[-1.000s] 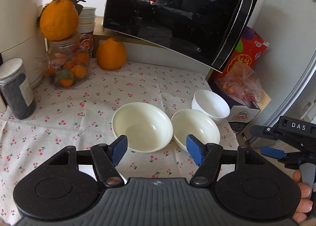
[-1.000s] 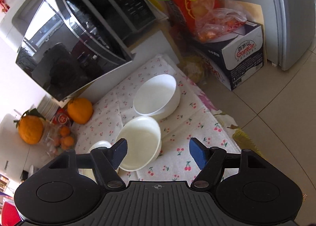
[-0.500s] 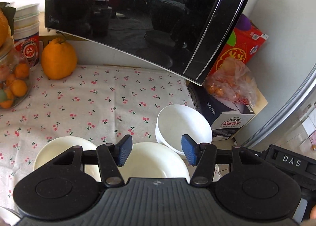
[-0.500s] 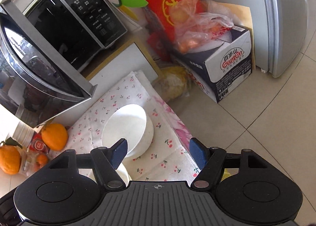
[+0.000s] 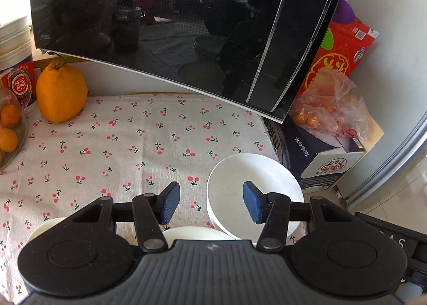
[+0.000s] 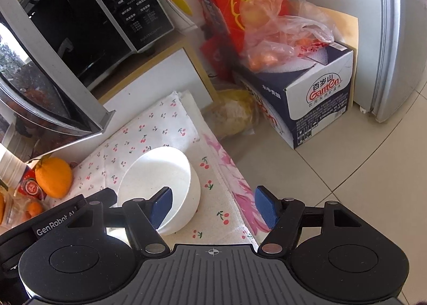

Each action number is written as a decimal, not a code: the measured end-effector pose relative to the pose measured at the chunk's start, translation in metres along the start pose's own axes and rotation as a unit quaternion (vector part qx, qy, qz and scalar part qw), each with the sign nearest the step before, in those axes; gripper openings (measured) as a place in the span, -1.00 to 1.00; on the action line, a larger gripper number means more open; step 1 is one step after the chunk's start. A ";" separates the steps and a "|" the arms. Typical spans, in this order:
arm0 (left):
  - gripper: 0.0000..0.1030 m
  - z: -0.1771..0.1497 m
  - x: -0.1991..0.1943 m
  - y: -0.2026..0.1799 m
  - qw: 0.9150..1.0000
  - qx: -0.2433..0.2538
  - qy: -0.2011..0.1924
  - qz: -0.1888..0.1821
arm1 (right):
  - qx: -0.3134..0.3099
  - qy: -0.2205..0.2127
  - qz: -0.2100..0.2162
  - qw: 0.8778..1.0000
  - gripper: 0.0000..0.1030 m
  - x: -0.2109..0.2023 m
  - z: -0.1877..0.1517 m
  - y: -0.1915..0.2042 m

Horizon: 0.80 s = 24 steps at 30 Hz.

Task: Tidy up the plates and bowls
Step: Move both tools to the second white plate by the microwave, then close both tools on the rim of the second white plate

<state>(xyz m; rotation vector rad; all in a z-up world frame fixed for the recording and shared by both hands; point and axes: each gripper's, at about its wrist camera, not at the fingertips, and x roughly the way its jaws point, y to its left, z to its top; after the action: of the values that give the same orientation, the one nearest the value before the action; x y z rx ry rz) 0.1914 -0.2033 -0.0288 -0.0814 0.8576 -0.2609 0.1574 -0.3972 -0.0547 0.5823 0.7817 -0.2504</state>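
Three bowls show on the cherry-print cloth, all of them empty as far as their insides can be seen. Nearest the cloth's right edge sits the white bowl, upright, its rim partly behind the left gripper. That gripper's blue pads straddle the bowl's left rim, one over the cloth and one over the bowl's hollow; the jaws are closing but do not press on the wall. Just below, a cream bowl peeks out between the gripper's arms, and a second cream bowl shows at the lower left; both are mostly hidden.

From the right wrist view, the right gripper hovers over the same white bowl, its left pad over the bowl's near rim, its right pad out over the cloth's edge; its jaws are closing with nothing pressed between them.

A clear jar at the far left holds small oranges. A plastic bag of oranges rests on a Ganten carton beside the open microwave door.
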 end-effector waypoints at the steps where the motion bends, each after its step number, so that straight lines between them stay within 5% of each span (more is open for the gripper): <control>1: -0.20 0.001 0.002 0.001 1.000 -0.001 0.004 -0.001 | 0.002 -0.001 0.001 1.000 0.26 0.002 0.001 0.000; 10: -0.30 0.009 0.023 0.010 1.000 -0.018 0.018 -0.014 | -0.010 0.008 0.014 1.000 -0.01 0.021 0.005 0.010; 24: -0.75 0.005 0.043 0.007 0.999 -0.015 0.041 -0.030 | -0.063 0.029 -0.010 0.998 -0.68 0.046 -0.001 0.029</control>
<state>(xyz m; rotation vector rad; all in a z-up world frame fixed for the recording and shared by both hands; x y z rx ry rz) 0.2237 -0.2076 -0.0583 -0.1247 0.9422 -0.3087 0.2008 -0.3734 -0.0769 0.4652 0.8533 -0.2022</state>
